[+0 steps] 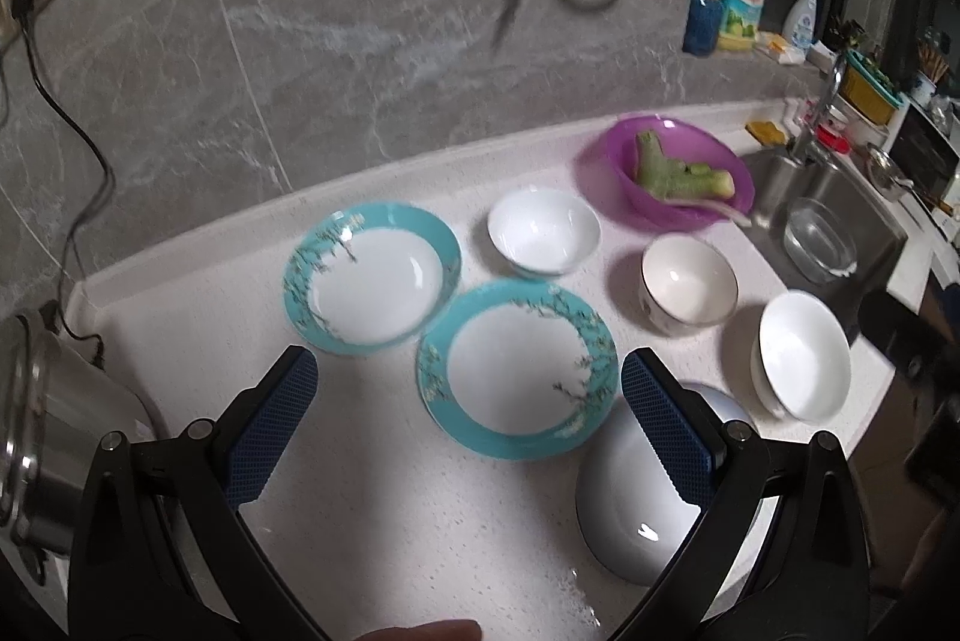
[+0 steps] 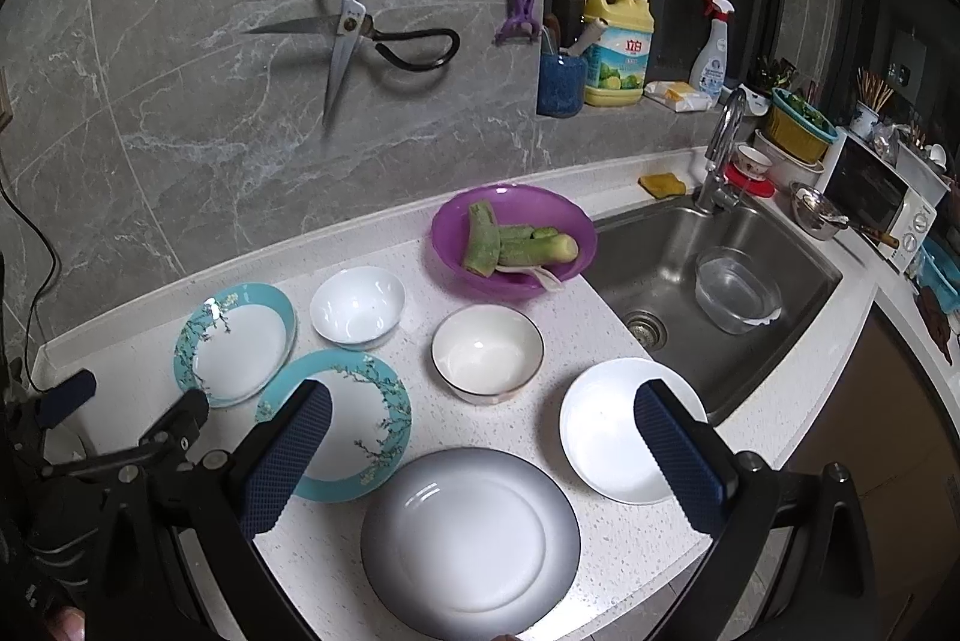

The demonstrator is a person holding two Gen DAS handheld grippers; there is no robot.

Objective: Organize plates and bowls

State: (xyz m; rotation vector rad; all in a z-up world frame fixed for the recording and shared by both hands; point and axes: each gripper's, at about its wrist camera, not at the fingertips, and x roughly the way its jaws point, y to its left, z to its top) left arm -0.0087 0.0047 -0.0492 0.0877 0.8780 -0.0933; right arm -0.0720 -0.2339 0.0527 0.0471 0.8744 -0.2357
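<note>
On the white counter lie two teal-rimmed plates: one far [image 1: 372,278] [image 2: 235,344], one near [image 1: 517,370] [image 2: 342,422]. A grey-rimmed plate [image 1: 636,509] [image 2: 471,536] sits at the front. There are three bowls: a white one at the back [image 1: 543,231] [image 2: 357,305], a dark-rimmed one [image 1: 689,285] [image 2: 487,353], and a white one by the sink [image 1: 804,356] [image 2: 618,431]. My left gripper [image 1: 468,389] is open and empty above the near teal plate. My right gripper [image 2: 480,428] is open and empty above the grey plate.
A purple bowl [image 1: 678,170] [image 2: 513,239] with green vegetable pieces stands behind the dishes. A steel sink [image 2: 714,281] with a glass bowl [image 2: 735,290] is to the right. A steel pot [image 1: 42,437] stands at the left. Scissors [image 2: 354,35] hang on the wall.
</note>
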